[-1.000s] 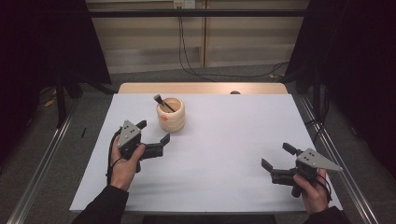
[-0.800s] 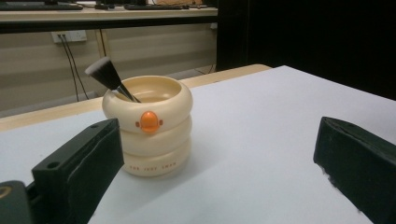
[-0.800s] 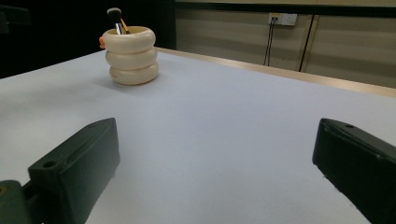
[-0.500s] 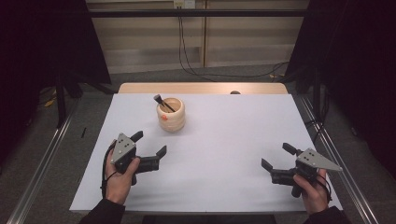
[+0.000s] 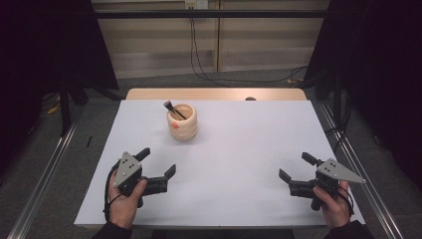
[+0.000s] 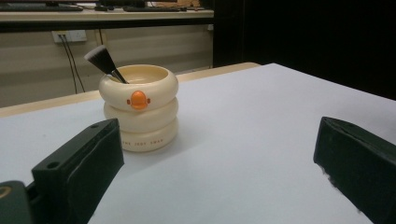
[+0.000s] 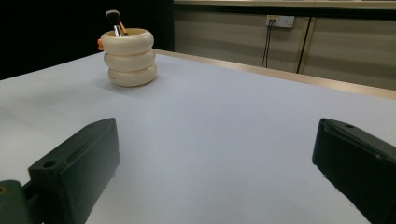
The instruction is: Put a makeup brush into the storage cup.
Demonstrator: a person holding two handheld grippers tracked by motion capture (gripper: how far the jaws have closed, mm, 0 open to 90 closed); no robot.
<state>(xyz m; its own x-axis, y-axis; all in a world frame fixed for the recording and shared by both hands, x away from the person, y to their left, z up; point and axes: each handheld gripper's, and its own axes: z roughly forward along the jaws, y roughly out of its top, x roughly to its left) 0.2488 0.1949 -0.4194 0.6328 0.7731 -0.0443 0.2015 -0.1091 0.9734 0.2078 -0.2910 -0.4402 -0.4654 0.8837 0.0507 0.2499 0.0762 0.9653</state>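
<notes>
We work at a white table (image 5: pixel 239 149) with a wooden far edge, a pale panelled wall and hanging cables behind it, dark curtains at both sides. Our left gripper (image 5: pixel 158 166) sits near the front left of the table, jaws spread wide and empty, pointing toward the middle. Our right gripper (image 5: pixel 297 171) rests near the front right, well apart from the other, jaws likewise wide with nothing between them. The cream ringed holder (image 5: pixel 182 121) stands upright on the far left-centre of the table, an orange knob on its side. A black-tipped brush (image 5: pixel 171 108) leans inside it.
</notes>
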